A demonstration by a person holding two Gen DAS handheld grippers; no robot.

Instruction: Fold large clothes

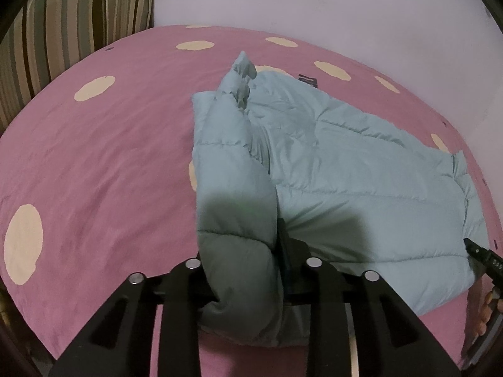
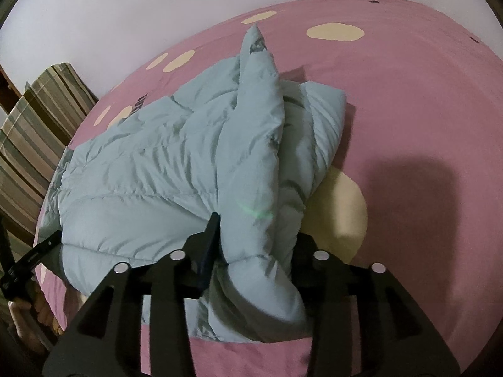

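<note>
Both sleeves of the pale blue puffer jacket point(image 1: 330, 169) lie folded inward on the pink bed point(image 1: 103, 163). Left tool point(image 1: 248, 251) and right tool point(image 2: 254, 245) each straddle a sleeve; whether they grip it cannot be told. Body folds remain.

Spotted pink bed point(image 1: 94, 163), pale wall point(image 1: 314, 6)

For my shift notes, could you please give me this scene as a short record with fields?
garment: pale blue puffer jacket, both sides folded inward
surface: pink bed cover with cream dots
left tongs: folded near edge between the fingers
right tongs: folded near edge between the fingers
background: striped pillow, white wall
</note>
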